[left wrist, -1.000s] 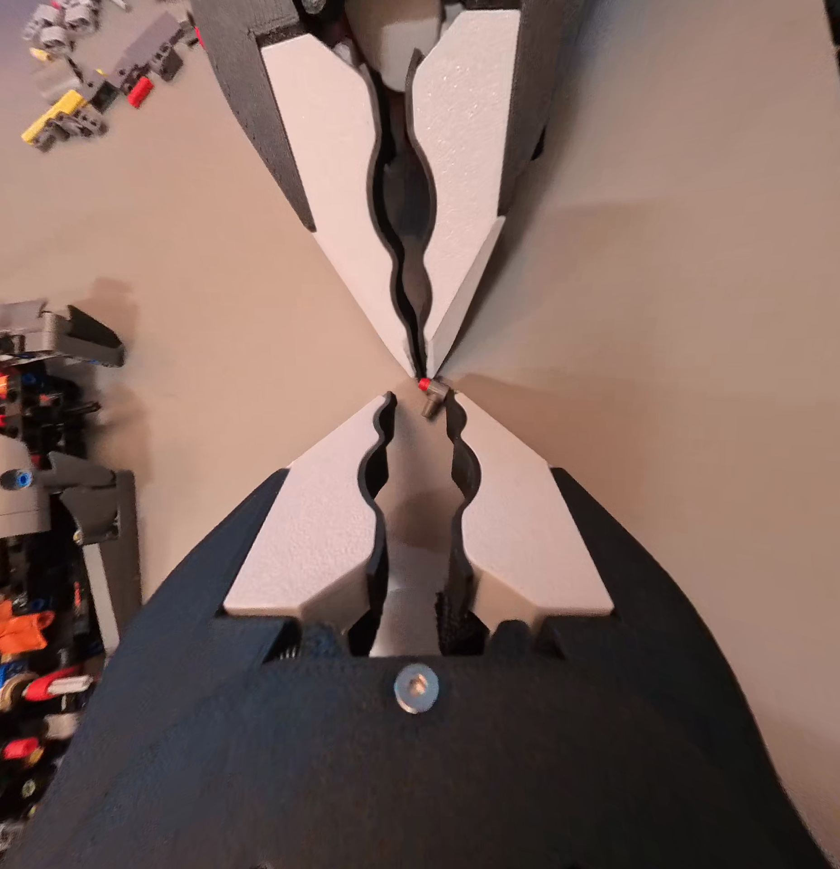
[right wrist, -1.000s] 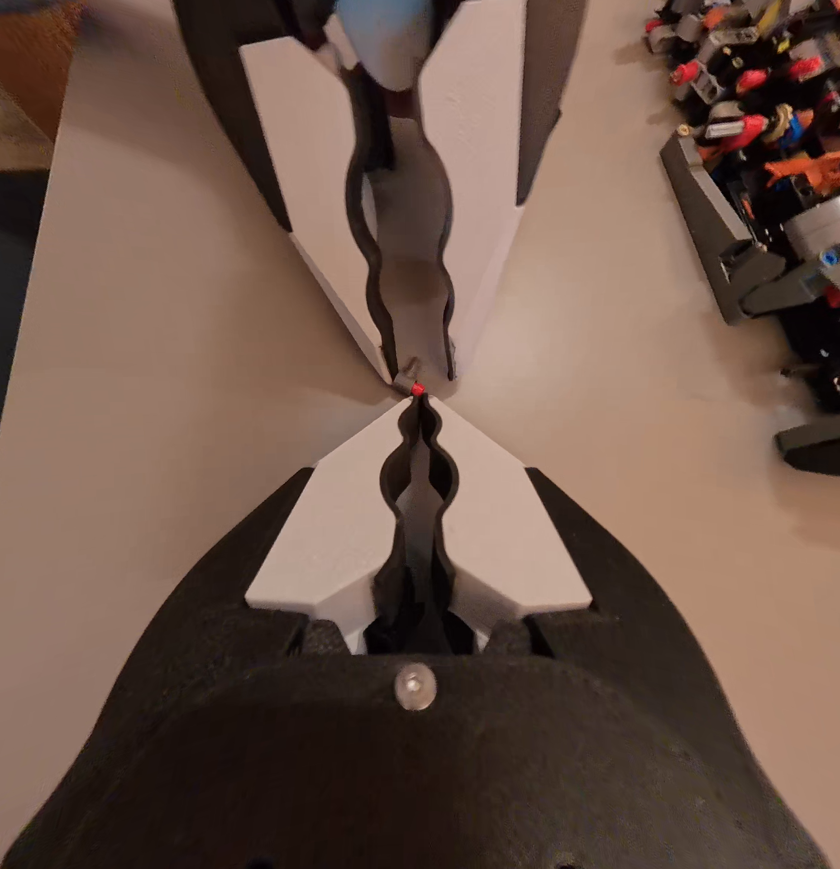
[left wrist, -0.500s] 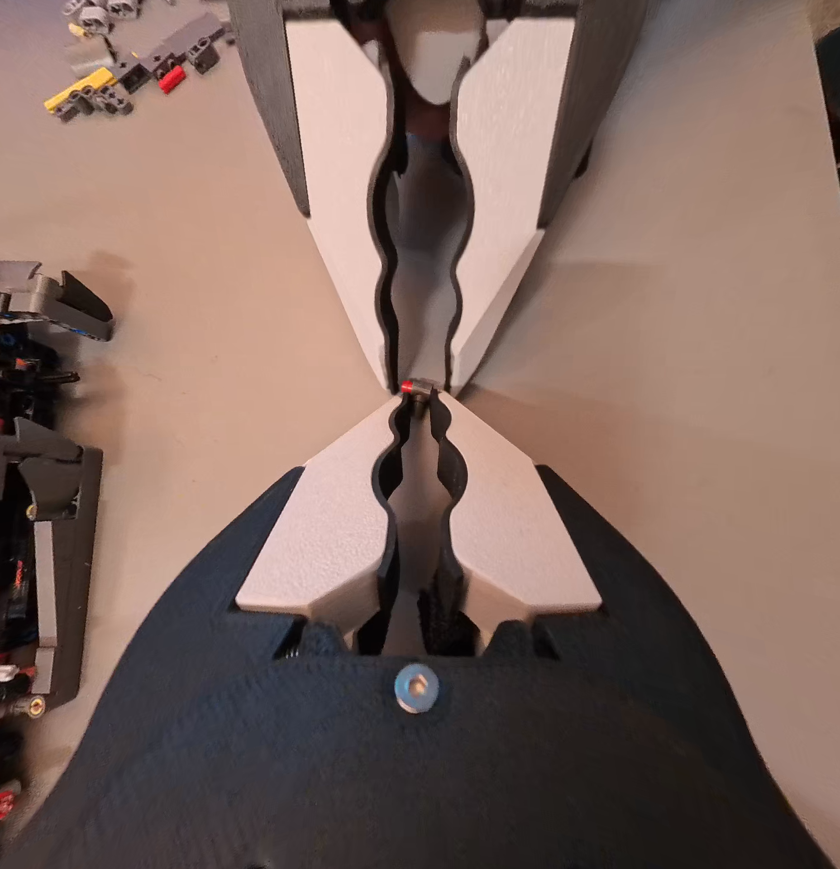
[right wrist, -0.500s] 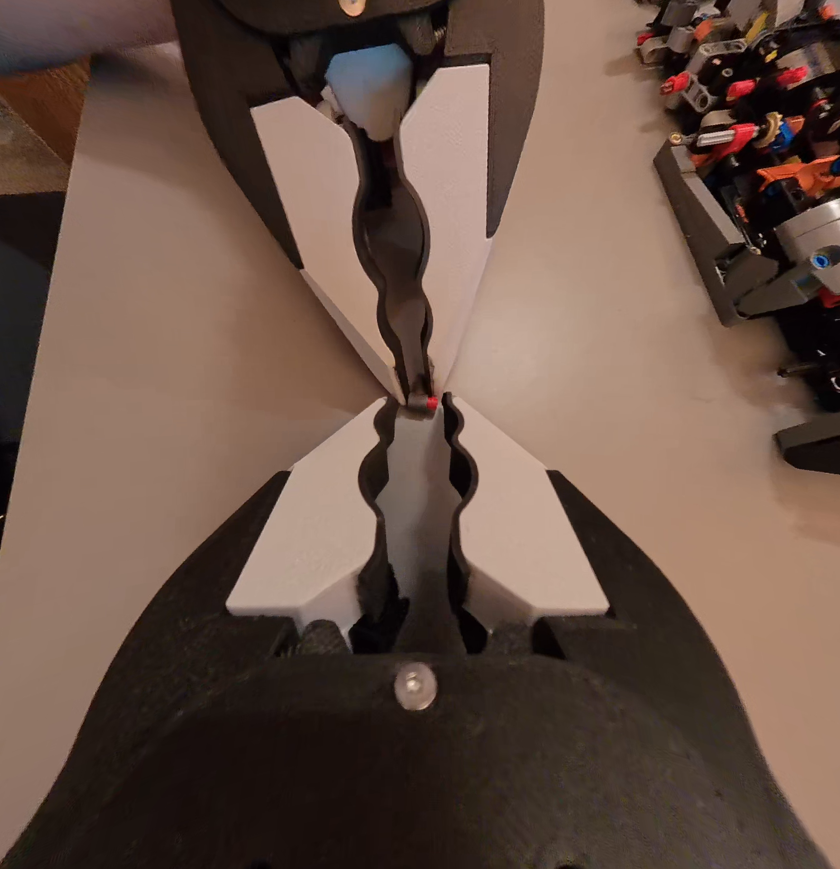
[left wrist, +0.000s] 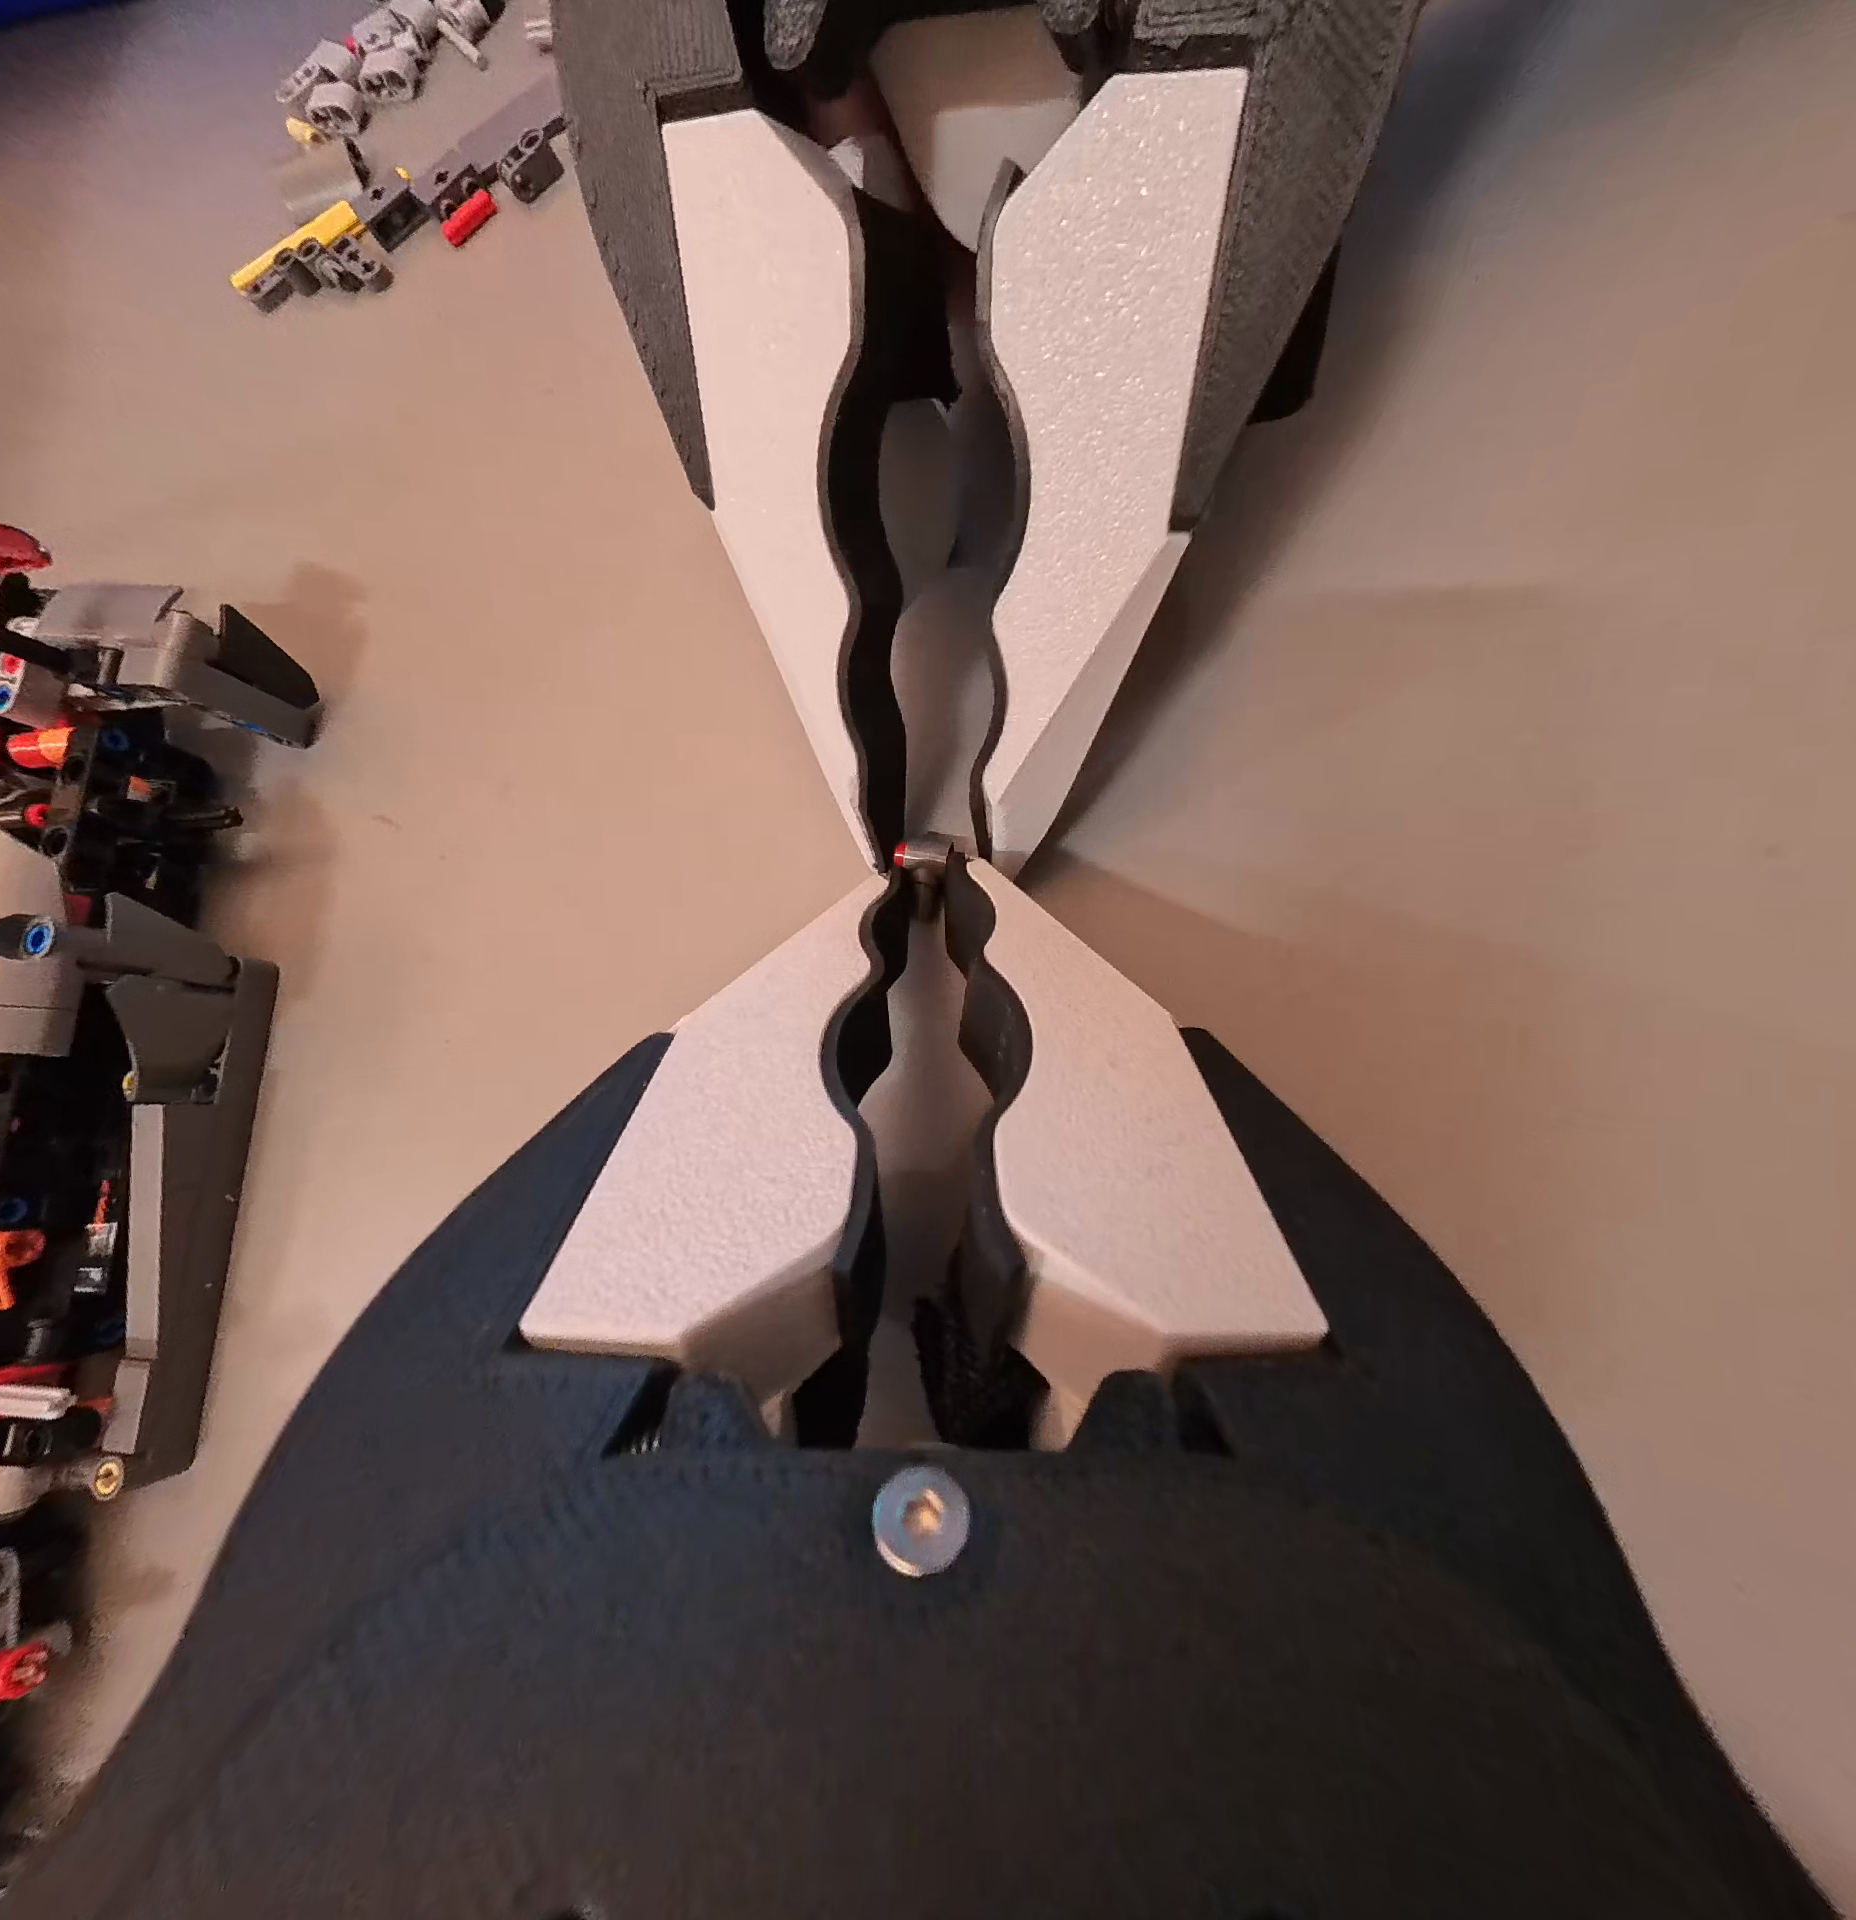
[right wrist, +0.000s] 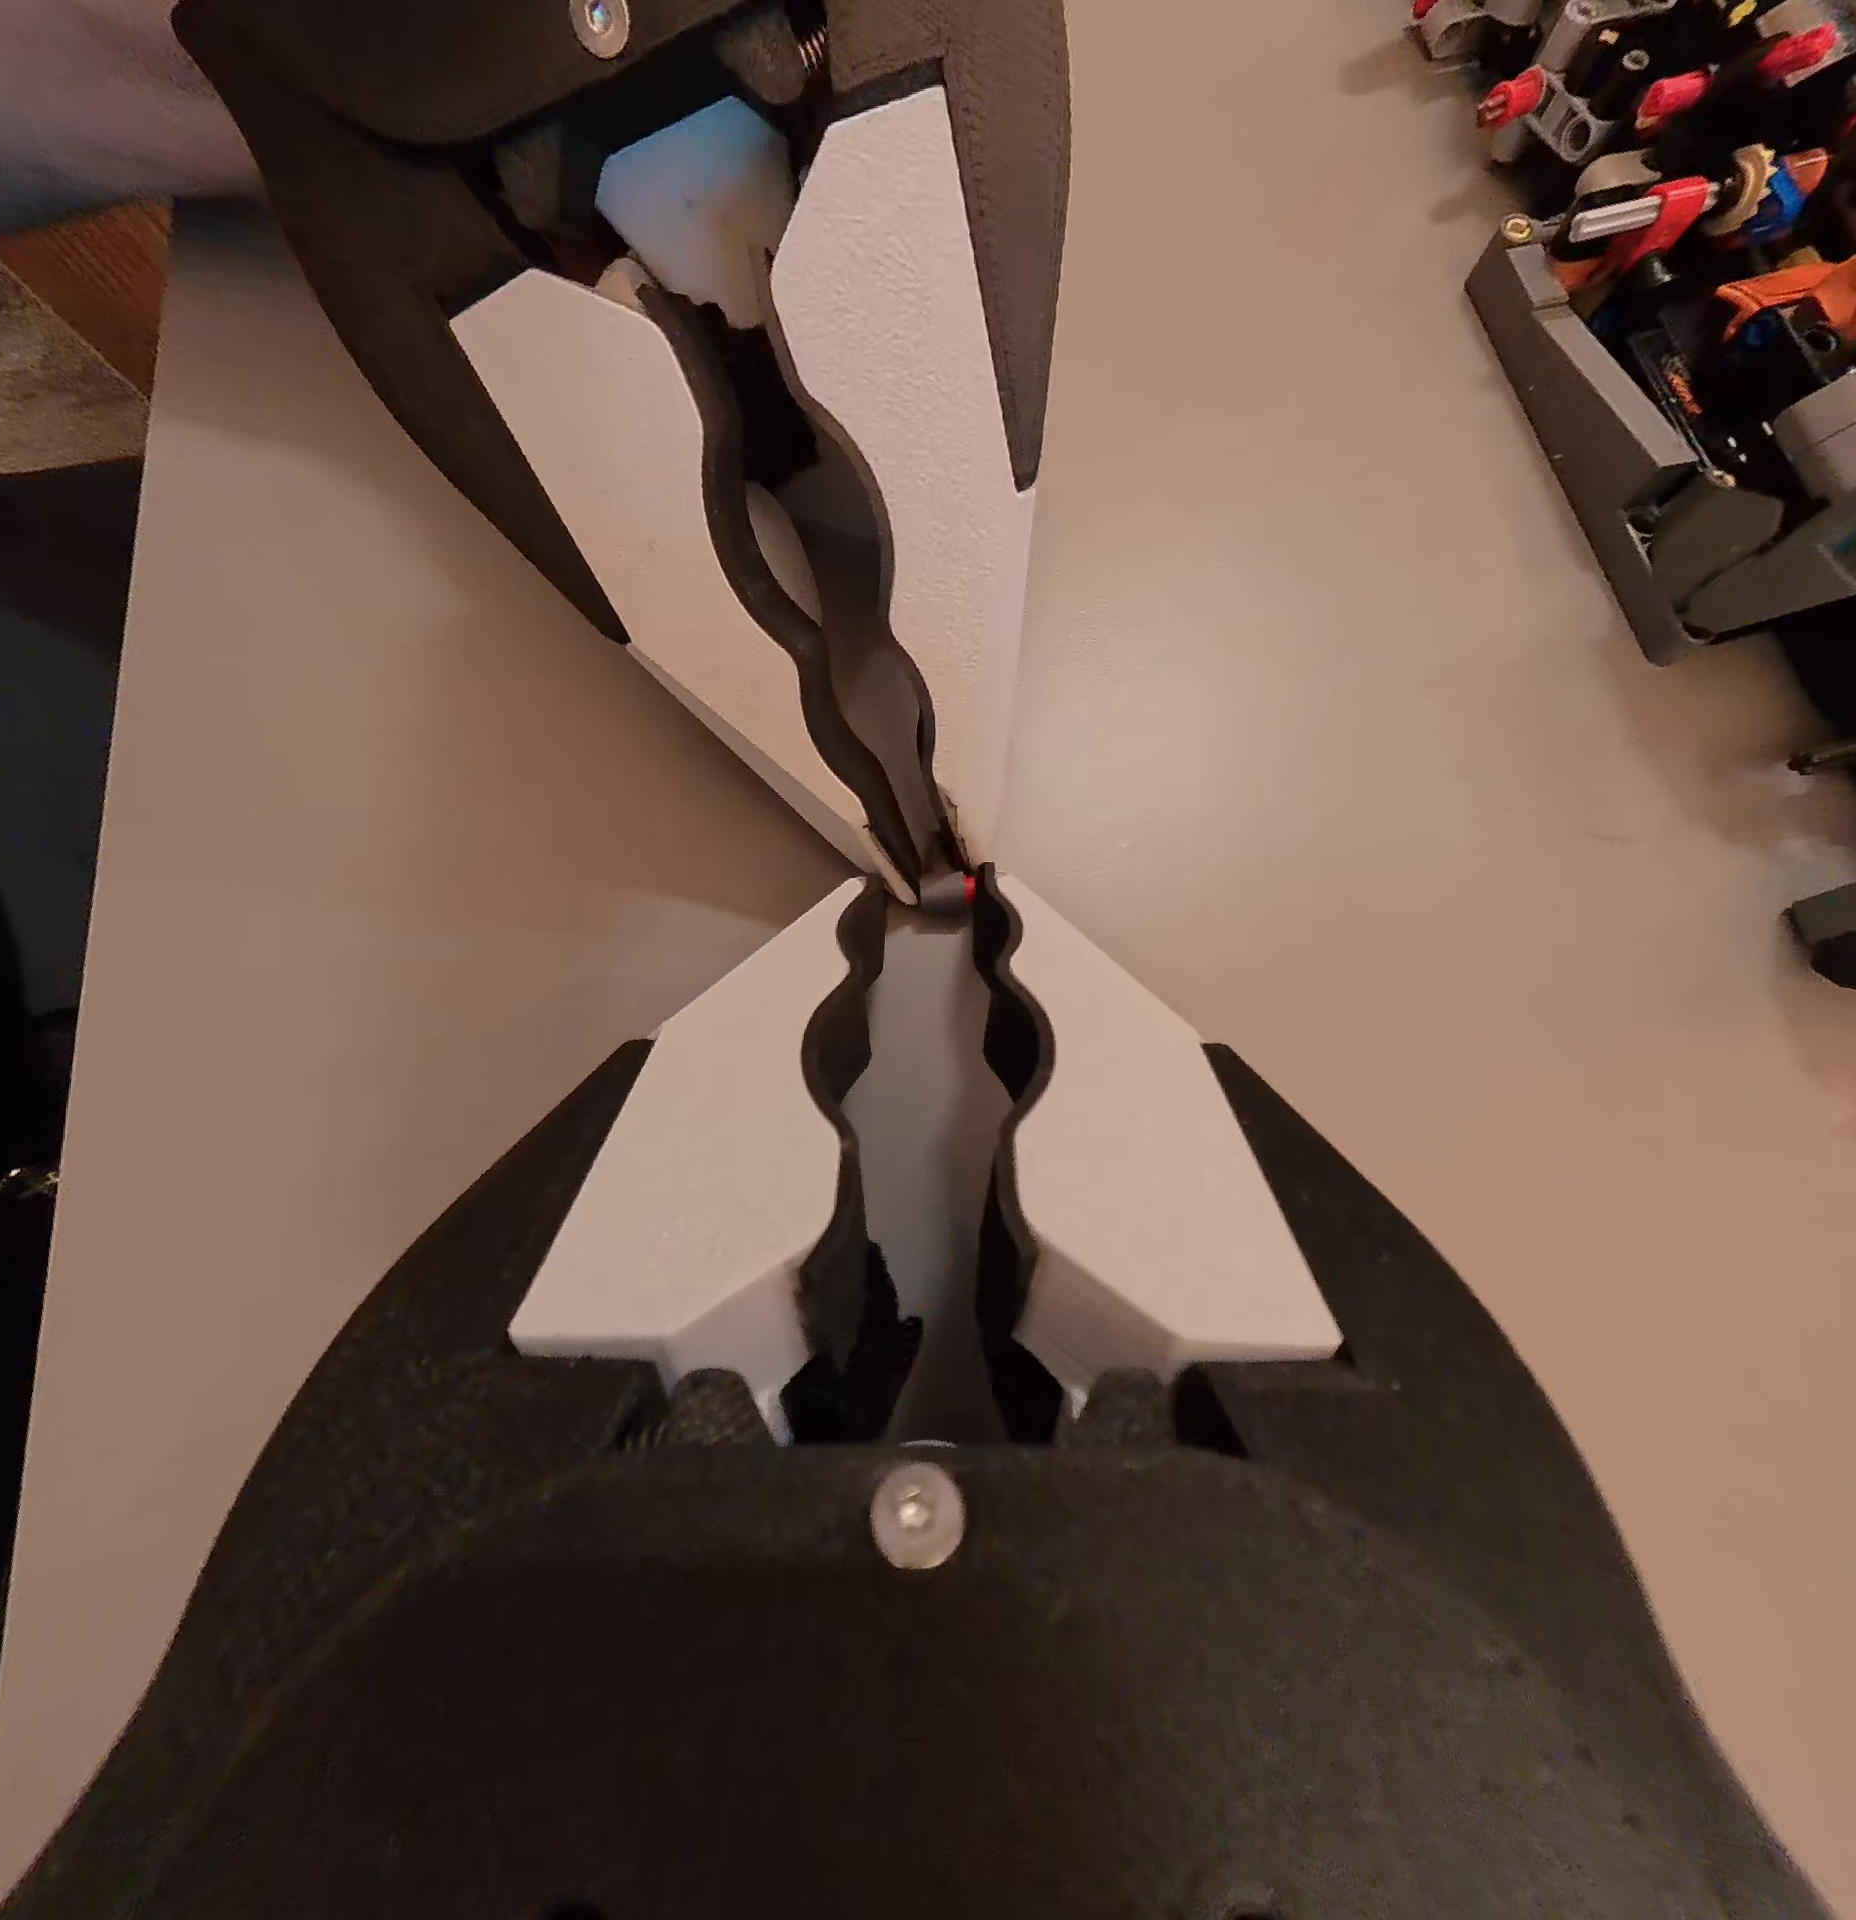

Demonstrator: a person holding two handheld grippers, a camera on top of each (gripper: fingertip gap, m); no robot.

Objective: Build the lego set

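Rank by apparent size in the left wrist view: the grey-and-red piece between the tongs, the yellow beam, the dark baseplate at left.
1. Baseplate: largest.
2. Yellow beam: far smaller, though it lies farther from the camera.
3. Grey-and-red piece: smallest, partly hidden by the tong tips.

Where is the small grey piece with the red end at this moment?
The grey piece sits mid-frame in both wrist views, between the meeting tips of the left gripper and right gripper, above the table.
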